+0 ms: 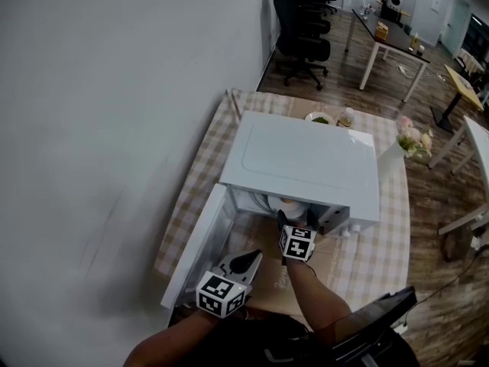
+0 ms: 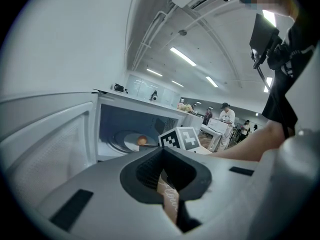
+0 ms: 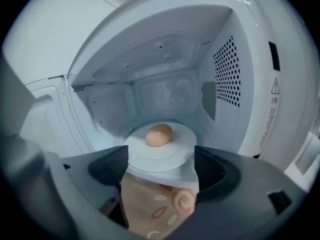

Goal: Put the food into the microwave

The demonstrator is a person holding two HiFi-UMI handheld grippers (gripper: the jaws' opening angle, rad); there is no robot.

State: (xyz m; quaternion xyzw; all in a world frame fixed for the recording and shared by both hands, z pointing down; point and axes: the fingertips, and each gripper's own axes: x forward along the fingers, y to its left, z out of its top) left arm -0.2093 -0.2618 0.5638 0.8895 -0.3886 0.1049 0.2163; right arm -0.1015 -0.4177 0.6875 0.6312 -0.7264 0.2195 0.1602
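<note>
The microwave [image 1: 306,159] stands on a surface [image 1: 386,235] covered with a checked cloth. Its door [image 1: 200,245] is swung fully open at the microwave's left side. Inside the microwave, in the middle of the chamber floor, lies a white plate [image 3: 142,154], and the food [image 3: 159,135], one brown egg-shaped piece, rests on the plate's centre.

The right tongs [image 3: 160,160] are at the microwave's opening and point into the chamber. Their two jaws stand wide apart. The near rim of the plate lies between the tips, but the pads do not look pressed on it, and the food itself is further inside the microwave, apart from both jaws.

The left tongs [image 2: 163,154] are in front of the microwave, just beside the open door's inner face. Their jaws are together at the tips and nothing is between them.

A brown patterned mat [image 3: 150,211] lies on the surface directly in front of the microwave. To the right of the microwave stands a white vase of flowers [image 1: 411,140], and behind the microwave there is a small dish [image 1: 319,118].
</note>
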